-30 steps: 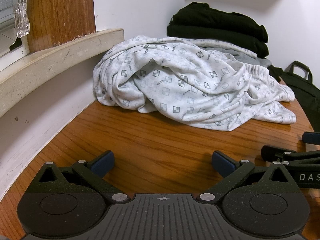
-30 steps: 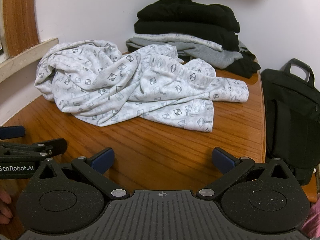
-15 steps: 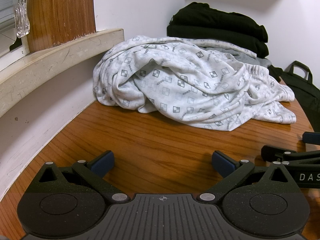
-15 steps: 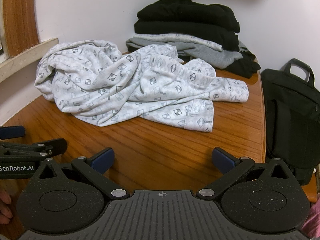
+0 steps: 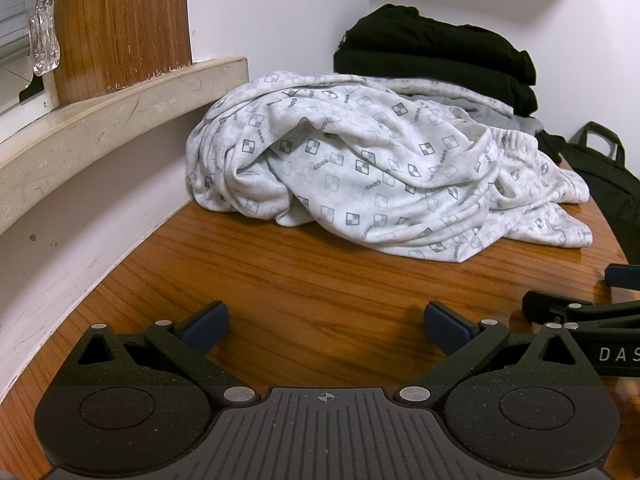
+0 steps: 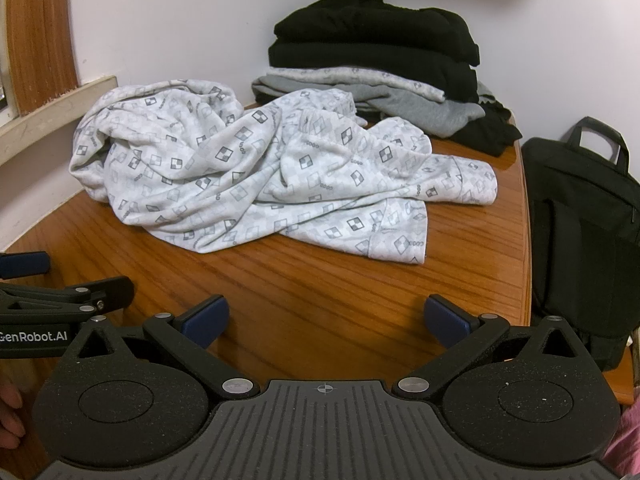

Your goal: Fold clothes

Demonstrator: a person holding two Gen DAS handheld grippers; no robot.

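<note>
A crumpled white garment with a grey checker-square print (image 5: pixel 372 176) lies in a heap on the wooden table (image 5: pixel 320 288); it also shows in the right wrist view (image 6: pixel 256 176). My left gripper (image 5: pixel 326 328) is open and empty, low over the table, well short of the heap. My right gripper (image 6: pixel 326 320) is open and empty too, beside the left one, facing the heap's near edge. Part of the right gripper shows at the right edge of the left wrist view (image 5: pixel 584 312).
A stack of folded black, grey and patterned clothes (image 6: pixel 380 64) stands at the back against the wall. A black bag (image 6: pixel 580 232) stands off the table's right edge (image 6: pixel 526 240). A pale window ledge (image 5: pixel 100 120) and wall bound the left side.
</note>
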